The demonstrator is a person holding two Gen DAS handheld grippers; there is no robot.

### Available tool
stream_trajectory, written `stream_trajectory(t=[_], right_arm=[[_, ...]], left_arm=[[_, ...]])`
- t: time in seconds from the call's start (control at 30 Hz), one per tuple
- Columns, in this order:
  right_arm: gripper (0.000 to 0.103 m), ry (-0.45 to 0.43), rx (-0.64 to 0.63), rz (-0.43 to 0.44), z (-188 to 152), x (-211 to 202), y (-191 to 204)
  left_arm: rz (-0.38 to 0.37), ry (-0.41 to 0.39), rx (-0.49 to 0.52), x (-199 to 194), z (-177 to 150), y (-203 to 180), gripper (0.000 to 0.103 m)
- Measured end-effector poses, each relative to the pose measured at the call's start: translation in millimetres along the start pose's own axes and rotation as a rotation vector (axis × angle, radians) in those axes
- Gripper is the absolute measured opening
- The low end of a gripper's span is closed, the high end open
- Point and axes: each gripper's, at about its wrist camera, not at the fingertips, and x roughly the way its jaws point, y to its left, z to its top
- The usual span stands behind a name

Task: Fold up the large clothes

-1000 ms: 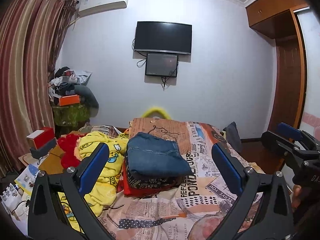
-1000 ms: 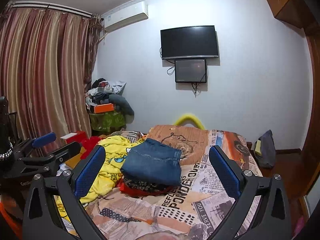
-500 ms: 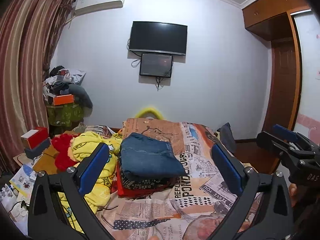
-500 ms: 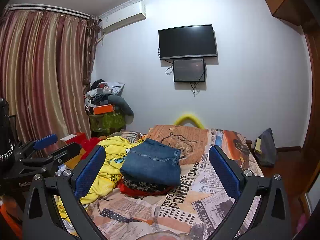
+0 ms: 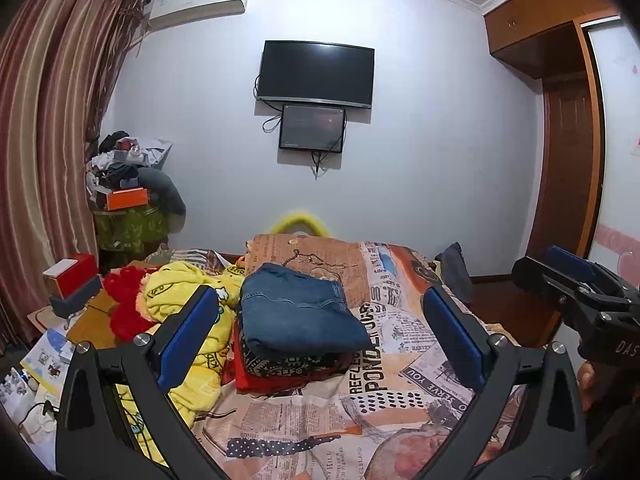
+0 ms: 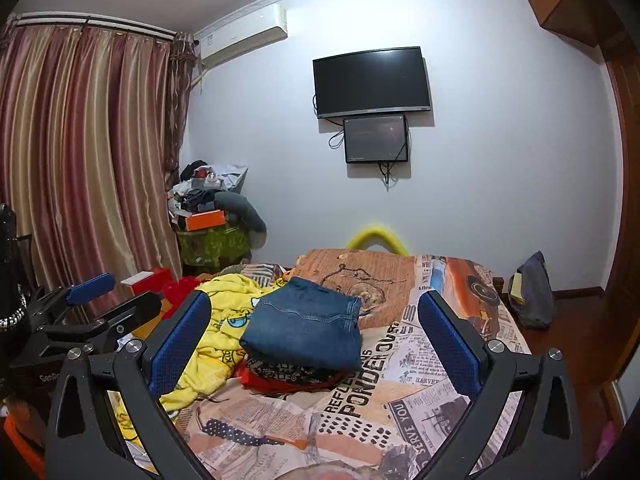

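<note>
Folded blue jeans (image 5: 298, 316) (image 6: 306, 330) top a stack of folded clothes, with a patterned dark piece and a red piece (image 5: 276, 376) beneath, on the newspaper-print bed sheet (image 5: 320, 432). A rumpled yellow cartoon garment (image 5: 188, 312) (image 6: 224, 320) lies unfolded to the stack's left. My left gripper (image 5: 320, 338) hovers open above the bed, framing the stack from a distance, nothing between its blue pads. My right gripper (image 6: 316, 340) is likewise open and empty, also seen at the right edge of the left wrist view (image 5: 576, 280).
A red fuzzy item (image 5: 128, 304) and red box (image 5: 72, 272) sit at the bed's left. A cluttered stand (image 5: 128, 208) stands by the curtains (image 5: 48, 120). A TV (image 5: 316, 74) hangs on the wall. A grey bag (image 6: 532, 292) rests on the floor by the wardrobe (image 5: 568, 140).
Both views have shifted slightly, the left gripper drifting a little to the right and up. Neither gripper has closed or touched any clothing.
</note>
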Motion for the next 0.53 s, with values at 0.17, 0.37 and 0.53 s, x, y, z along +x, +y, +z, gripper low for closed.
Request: stream_trajectory(t=[0.17,0.37,0.53], right_arm=[[0.103,0.004,0.000,-0.001,-0.2,1.1,1.1],[0.103,0.004,0.004,0.000,0.3,2.0,0.8],[0.103,0.010,0.004,-0.001,-1.1,1.8,1.7]], left_arm=[[0.001,0.001,0.008,-0.6,0.4,-0.8,0.103],[-0.002,0.002,0.008,0.8,1.5,-0.1,0.103],[-0.010,0.019,0.004,3.7,0.2,-0.2,0.103]])
